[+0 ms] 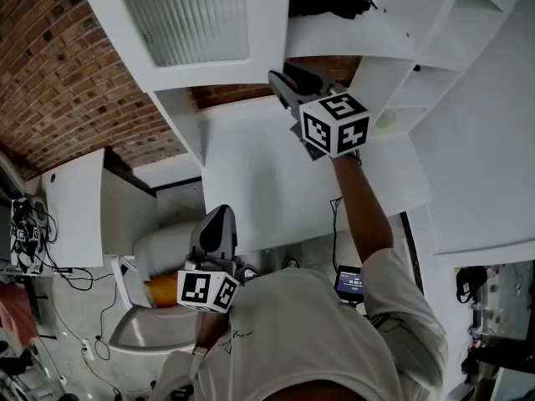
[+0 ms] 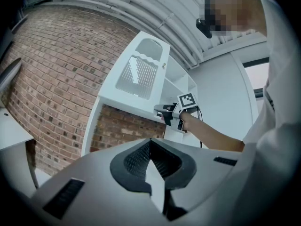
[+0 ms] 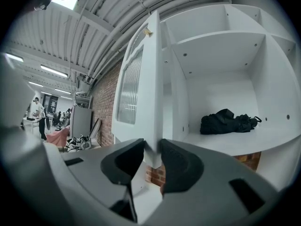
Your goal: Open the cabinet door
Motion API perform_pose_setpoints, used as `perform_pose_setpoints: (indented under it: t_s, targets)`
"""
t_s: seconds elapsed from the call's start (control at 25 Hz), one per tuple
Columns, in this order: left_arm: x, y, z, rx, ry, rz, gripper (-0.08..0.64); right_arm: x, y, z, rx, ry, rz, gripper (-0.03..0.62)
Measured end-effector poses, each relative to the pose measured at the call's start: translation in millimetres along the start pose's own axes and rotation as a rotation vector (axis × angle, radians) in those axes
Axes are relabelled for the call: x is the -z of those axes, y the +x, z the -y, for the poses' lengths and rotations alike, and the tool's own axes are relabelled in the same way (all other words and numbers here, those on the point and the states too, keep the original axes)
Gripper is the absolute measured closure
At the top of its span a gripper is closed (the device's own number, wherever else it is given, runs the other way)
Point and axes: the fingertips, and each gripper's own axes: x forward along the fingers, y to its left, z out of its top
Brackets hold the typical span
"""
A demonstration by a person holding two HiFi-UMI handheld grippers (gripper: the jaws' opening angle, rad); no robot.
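The white cabinet door with a ribbed glass pane stands partly swung out from the wall cabinet. My right gripper is raised to its lower corner, and both pads press on the door's edge. In the head view the right gripper reaches up under the door, arm stretched out. The left gripper view shows the same door and the right gripper at its bottom edge. My left gripper hangs low by the person's chest, jaws together on nothing.
A black bundle of cloth lies on the open shelf behind the door. More white compartments run to the right. A brick wall is at the left, with a white table and cables below.
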Motion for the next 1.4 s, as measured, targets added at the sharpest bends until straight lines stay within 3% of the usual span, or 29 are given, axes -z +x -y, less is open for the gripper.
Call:
perform_pose_setpoints:
  t_s: [1.4]
  targets:
    - [4,-4,-1,0.015,0.000,-0.021,0.545,0,-34,-36,-0.043,-0.024,0.014,0.499]
